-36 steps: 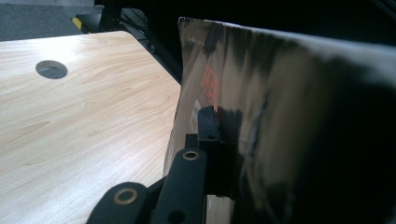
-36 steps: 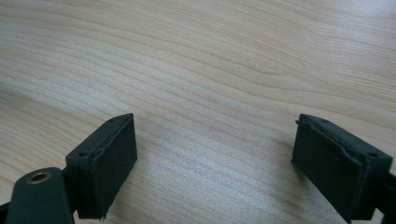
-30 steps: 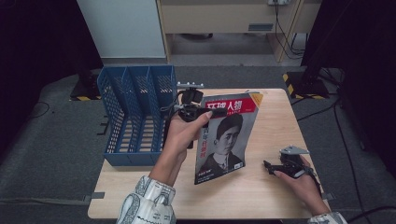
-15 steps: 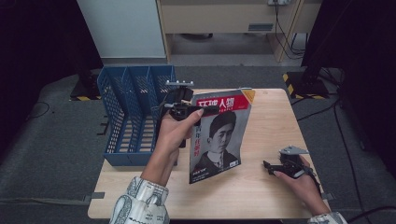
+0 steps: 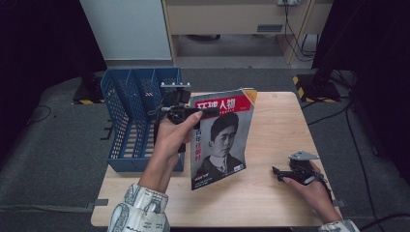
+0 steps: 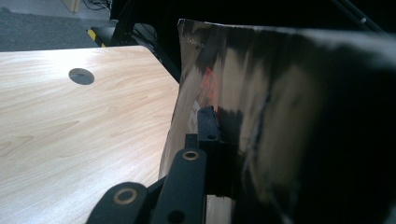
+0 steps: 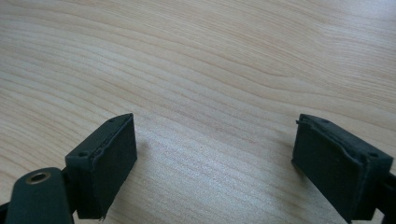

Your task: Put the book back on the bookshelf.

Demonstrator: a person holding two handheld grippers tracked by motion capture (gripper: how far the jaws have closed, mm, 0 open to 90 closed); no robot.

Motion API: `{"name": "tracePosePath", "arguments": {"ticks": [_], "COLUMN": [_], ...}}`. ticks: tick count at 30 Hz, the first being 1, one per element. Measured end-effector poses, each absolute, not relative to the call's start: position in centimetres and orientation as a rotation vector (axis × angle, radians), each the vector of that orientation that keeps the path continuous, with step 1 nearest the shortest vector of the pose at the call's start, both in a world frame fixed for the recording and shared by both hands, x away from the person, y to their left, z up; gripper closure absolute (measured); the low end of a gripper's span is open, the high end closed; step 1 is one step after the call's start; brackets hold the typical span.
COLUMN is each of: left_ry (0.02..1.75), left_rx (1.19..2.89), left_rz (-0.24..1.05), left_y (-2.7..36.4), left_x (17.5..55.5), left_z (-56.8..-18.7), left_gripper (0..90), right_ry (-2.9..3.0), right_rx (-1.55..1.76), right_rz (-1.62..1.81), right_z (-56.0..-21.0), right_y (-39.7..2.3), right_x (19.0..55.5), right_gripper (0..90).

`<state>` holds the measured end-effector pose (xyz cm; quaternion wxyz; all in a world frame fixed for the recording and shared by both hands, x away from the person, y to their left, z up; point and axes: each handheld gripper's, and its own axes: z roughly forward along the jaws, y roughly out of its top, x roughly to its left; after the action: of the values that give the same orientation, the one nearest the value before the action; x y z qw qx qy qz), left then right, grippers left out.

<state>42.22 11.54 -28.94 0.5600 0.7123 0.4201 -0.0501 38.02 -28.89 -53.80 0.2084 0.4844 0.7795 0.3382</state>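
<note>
Worktop: pale wood. My left gripper view picks out a round grey hole in it.
File rack: blue mesh with upright dividers, at the worktop's left edge, seen from the high view. My left hand is just beside its right wall.
Magazine: held up off the worktop, tilted, portrait cover with red masthead facing the high camera. My left gripper view gets the cover at a grazing angle, dark and blurred, its print unreadable.
Left gripper: my jaws are clamped on the magazine's upper left edge. The high view hides the pinch behind my hand; my own view shows one black jaw pressed flat on the cover.
Right gripper: resting low on the worktop at the right, well apart from the magazine. The high view leaves its jaws unclear; my right gripper view shows them wide apart over bare wood.
</note>
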Motion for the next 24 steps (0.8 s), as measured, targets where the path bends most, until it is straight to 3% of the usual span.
{"name": "tracePosePath", "arguments": {"ticks": [24], "left_ry": [1.042], "left_rx": [1.62], "left_rz": [-0.087], "left_y": [15.3], "left_x": [41.7], "left_z": [-28.5], "left_gripper": [86.2], "right_ry": [2.168], "right_rx": [1.347], "right_rz": [0.941], "right_z": [-53.8], "right_y": [-28.8], "right_x": [38.0], "right_gripper": [13.7]}}
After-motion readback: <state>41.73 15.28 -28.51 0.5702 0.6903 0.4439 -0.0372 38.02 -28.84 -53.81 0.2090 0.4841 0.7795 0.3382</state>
